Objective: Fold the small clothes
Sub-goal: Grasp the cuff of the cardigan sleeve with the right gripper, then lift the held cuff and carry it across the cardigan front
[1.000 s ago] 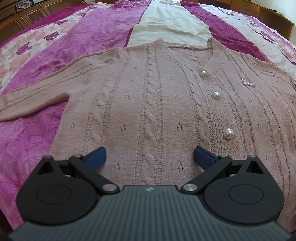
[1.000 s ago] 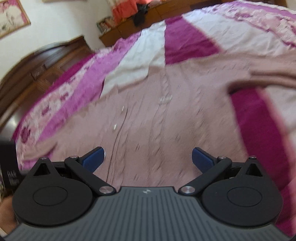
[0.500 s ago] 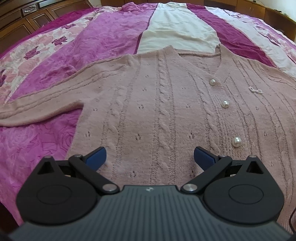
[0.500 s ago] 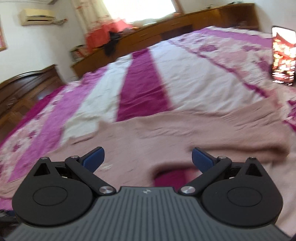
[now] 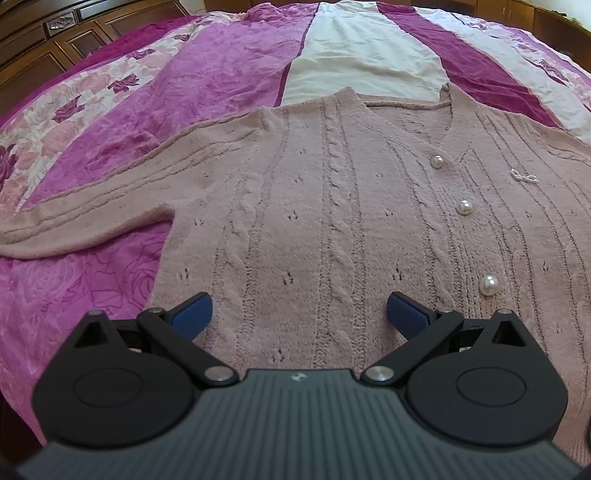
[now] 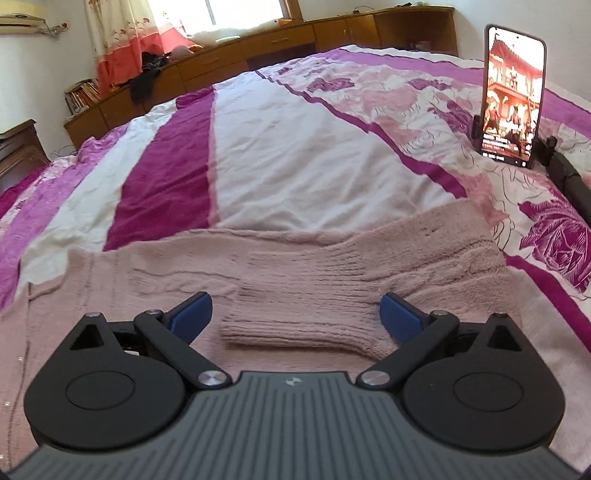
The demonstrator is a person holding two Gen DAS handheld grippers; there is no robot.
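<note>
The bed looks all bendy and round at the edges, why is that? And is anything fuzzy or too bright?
Left wrist view: the fisheye lens bows the bedspread at the edges; the pink cardigan and its pearl buttons look sharp. Right wrist view: same bending; the window is glaringly bright, the phone screen glows, and the sleeve looks slightly soft.

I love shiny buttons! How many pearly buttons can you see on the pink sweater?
3. On the pink sweater, one pearly button sits just below the V-neck, one lower down, and one nearest the left tool. More may hide behind it.
</note>
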